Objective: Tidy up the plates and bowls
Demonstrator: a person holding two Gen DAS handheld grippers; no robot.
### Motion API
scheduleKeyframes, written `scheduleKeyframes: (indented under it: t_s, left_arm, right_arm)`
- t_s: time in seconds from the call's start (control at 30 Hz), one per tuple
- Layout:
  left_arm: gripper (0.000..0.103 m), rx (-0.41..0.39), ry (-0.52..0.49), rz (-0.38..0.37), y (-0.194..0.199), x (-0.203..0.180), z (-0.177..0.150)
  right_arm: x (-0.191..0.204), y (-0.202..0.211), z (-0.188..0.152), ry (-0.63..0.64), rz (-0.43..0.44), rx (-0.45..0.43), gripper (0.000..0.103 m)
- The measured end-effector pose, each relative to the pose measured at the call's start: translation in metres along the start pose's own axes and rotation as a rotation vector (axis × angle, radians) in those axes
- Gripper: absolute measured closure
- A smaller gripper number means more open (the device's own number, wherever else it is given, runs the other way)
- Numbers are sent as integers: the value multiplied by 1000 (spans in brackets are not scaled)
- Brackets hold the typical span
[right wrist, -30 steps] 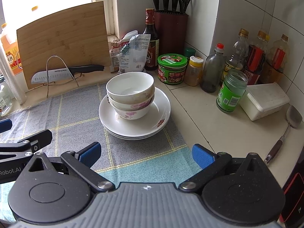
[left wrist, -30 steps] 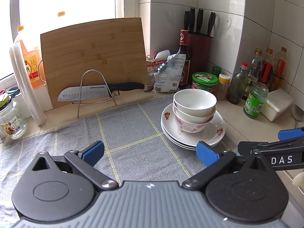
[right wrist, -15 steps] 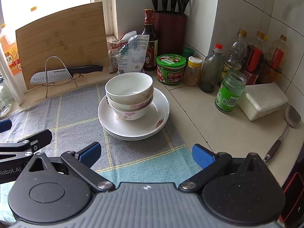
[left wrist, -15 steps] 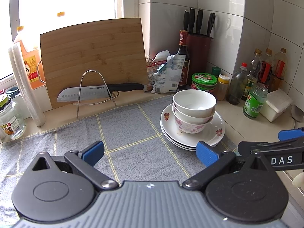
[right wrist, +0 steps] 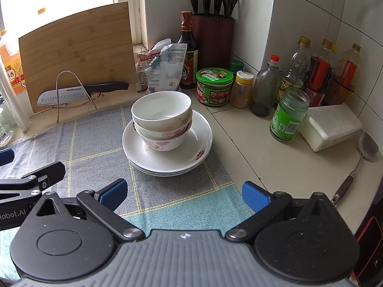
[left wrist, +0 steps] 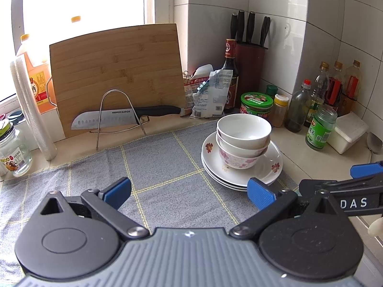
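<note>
Three nested bowls (right wrist: 161,119) sit on stacked plates (right wrist: 167,154) at the cloth's (right wrist: 95,153) right edge; left gripper (left wrist: 189,191) and right gripper (right wrist: 184,192) gape empty.

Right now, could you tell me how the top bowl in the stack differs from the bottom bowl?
The top bowl looks plain white outside, while the bottom bowl carries pink flower prints. The top bowl shows its whole open mouth and empty inside; the bottom bowl shows only its lower wall, its inside hidden by the bowls nested in it. The bottom bowl rests on the plates; the top bowl does not touch them. Both stand upright and look similar in shape.
</note>
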State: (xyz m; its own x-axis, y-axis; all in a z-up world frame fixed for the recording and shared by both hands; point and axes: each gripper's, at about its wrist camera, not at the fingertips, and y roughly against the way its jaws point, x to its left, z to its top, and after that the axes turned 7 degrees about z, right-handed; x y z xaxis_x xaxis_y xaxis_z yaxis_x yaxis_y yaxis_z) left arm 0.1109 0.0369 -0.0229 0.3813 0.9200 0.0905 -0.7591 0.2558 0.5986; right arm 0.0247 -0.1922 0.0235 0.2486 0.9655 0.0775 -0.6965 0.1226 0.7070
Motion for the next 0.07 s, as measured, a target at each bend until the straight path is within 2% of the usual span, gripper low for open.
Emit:
scheduleKeyframes:
  t_s: [0.07]
  left_arm:
    - [1,0,1,-1,0,0,0]
  right_arm:
    - [0,0,0,0,0,-1,0]
